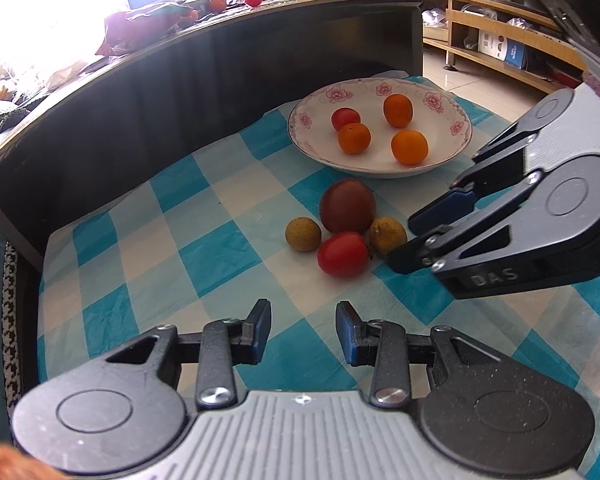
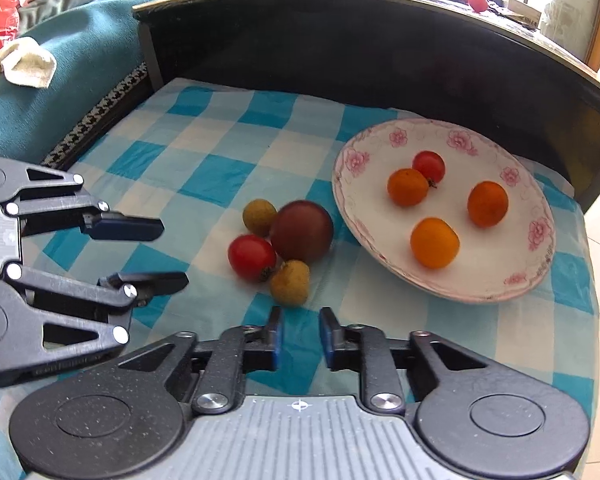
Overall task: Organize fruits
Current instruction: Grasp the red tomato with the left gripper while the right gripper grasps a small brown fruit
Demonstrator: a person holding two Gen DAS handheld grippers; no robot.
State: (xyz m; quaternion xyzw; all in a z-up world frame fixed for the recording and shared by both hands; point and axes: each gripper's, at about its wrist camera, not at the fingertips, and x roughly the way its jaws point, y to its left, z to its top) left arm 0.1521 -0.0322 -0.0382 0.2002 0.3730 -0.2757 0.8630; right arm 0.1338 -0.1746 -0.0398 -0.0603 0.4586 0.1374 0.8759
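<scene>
A white floral plate (image 1: 452, 156) (image 2: 500, 280) on the blue checked cloth holds three small oranges (image 1: 409, 147) (image 2: 434, 242) and one red cherry tomato (image 1: 345, 118) (image 2: 429, 165). Beside it lies a cluster: a dark purple-brown fruit (image 1: 348, 206) (image 2: 302, 231), a red tomato (image 1: 343, 254) (image 2: 252, 257) and two small yellow-brown fruits (image 1: 388, 235) (image 2: 290, 282). My left gripper (image 1: 303, 328) (image 2: 174, 254) is open and empty, short of the cluster. My right gripper (image 2: 299, 336) (image 1: 406, 244) is open and empty, its tips close to the nearer yellow-brown fruit.
A dark curved board (image 1: 180, 92) (image 2: 380, 48) walls the back of the cloth. Teal fabric (image 2: 60, 92) lies to the left. The cloth's right edge drops to a tiled floor (image 1: 480, 80). More fruit and clutter sit on the ledge (image 1: 236, 0) behind.
</scene>
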